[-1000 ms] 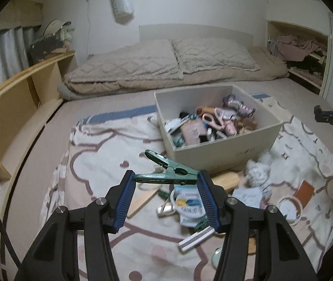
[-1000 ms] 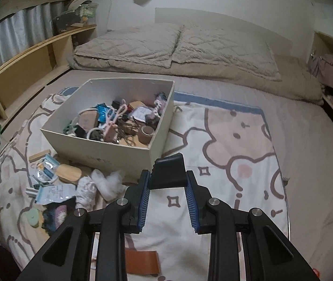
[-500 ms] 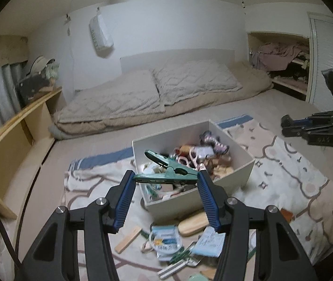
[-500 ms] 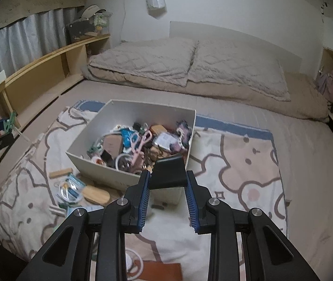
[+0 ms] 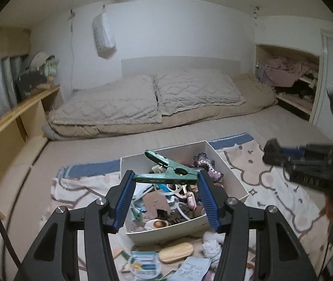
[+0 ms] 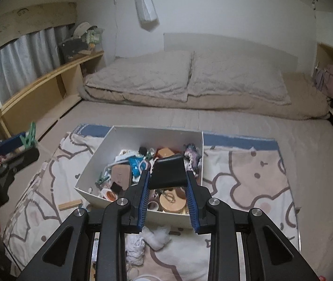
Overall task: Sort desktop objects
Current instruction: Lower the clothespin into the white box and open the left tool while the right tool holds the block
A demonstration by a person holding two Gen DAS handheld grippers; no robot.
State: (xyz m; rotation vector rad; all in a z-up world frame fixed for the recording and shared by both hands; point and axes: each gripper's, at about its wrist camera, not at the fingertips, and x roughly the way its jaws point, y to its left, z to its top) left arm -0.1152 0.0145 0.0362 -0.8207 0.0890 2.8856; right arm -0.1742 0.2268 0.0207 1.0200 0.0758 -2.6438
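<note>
Left tongs [image 5: 166, 185] grip a green clothes peg [image 5: 166, 172] crosswise between the blue pads [image 5: 125, 199], its handles forking up to the left. They are held in the air above the near left part of a white box [image 5: 227, 168], angled downward. To their right, the right tongs [image 6: 167, 182] are clamped on a black wedge-shaped piece [image 6: 168, 172], narrow, and are also held above the box, over its near edge, tilted down.

That box sits on a cartoon-print blanket [image 6: 248, 175] spread on the bed, and is crowded with small things: a brown card or wallet [image 6: 120, 175], blue packets, pink and white plastic loops, a round wooden disc [image 6: 173, 201], a tape roll, a purple knitted bit at the right wall.

On the blanket in front of the box lie a wooden oval [image 5: 175, 253], white crumpled cloth [image 6: 154, 235], a small wooden block [image 6: 69, 205] and paper packets. Two quilted pillows [image 6: 190, 77] lie at the bed's far end.
</note>
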